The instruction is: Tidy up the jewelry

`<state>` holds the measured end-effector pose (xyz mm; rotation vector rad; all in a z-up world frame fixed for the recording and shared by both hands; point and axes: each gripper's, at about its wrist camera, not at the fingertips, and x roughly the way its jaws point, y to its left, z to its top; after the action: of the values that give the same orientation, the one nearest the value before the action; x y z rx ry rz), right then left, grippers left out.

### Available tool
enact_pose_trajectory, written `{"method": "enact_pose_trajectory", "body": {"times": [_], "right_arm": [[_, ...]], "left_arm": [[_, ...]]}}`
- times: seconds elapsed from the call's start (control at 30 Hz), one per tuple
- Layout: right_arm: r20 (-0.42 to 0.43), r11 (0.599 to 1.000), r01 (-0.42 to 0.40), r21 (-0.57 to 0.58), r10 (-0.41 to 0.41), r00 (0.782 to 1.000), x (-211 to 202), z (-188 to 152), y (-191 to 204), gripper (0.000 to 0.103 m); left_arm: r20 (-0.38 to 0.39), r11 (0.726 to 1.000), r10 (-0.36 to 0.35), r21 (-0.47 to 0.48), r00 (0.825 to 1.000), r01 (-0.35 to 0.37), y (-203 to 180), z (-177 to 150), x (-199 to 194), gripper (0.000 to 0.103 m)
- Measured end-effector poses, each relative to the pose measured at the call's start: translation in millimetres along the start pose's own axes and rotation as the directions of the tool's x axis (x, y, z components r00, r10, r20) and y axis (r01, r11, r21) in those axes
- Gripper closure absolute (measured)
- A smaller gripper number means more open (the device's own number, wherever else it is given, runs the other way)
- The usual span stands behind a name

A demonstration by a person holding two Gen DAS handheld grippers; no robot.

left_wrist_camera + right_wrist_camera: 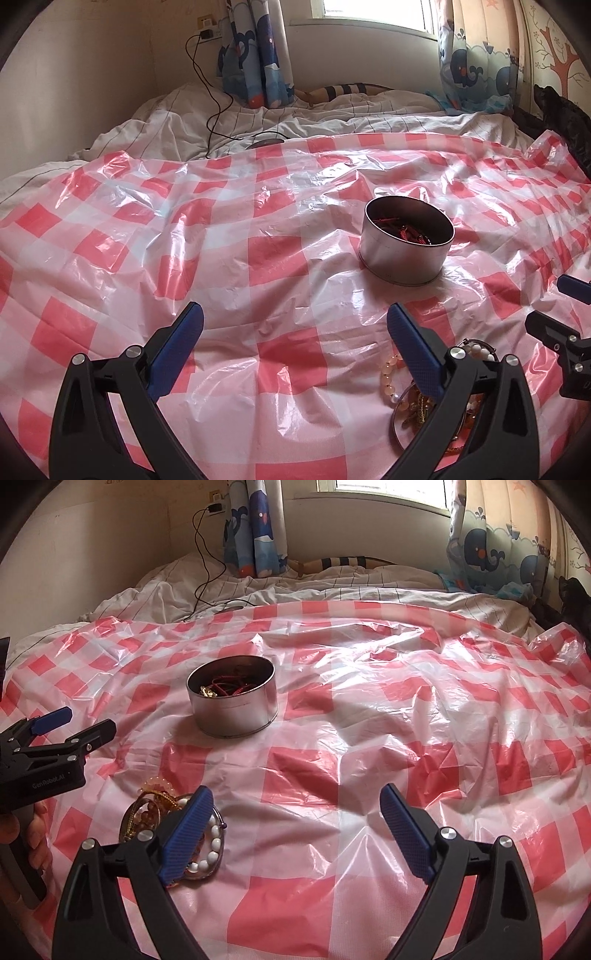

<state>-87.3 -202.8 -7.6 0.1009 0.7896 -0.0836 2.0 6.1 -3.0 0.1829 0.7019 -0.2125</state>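
A round metal tin (408, 254) (232, 709) stands on the red-and-white checked plastic sheet (240, 258) and holds red cords and a gold piece. A pile of jewelry (391, 373) (155, 801), with pink beads, white beads and gold chain, lies nearer to me on what looks like a shallow round lid. My left gripper (293, 315) is open over bare sheet, and its right finger hides part of the pile. My right gripper (295, 794) is open too, with its left finger in front of the pile. Nothing sits between either pair of fingers.
Each gripper shows in the other's view: the right gripper (554, 304) at the right edge, the left gripper (79, 723) at the left with a hand (33, 834) on its grip. Behind the sheet lie rumpled white bedding (184, 122), a black cable (218, 107), whale-print curtains (255, 55) and a window.
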Motion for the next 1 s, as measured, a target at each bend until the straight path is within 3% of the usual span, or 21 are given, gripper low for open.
{"method": "enact_pose_trajectory", "body": {"times": [1.0], "right_arm": [[0.009,1.000,-0.014,-0.007,0.014,1.000,-5.7,1.4,3.8,0.014]], "left_arm": [[0.004,1.000,0.005,0.001,1.000,-0.005,-1.5,-0.5,0.1,0.007]]}}
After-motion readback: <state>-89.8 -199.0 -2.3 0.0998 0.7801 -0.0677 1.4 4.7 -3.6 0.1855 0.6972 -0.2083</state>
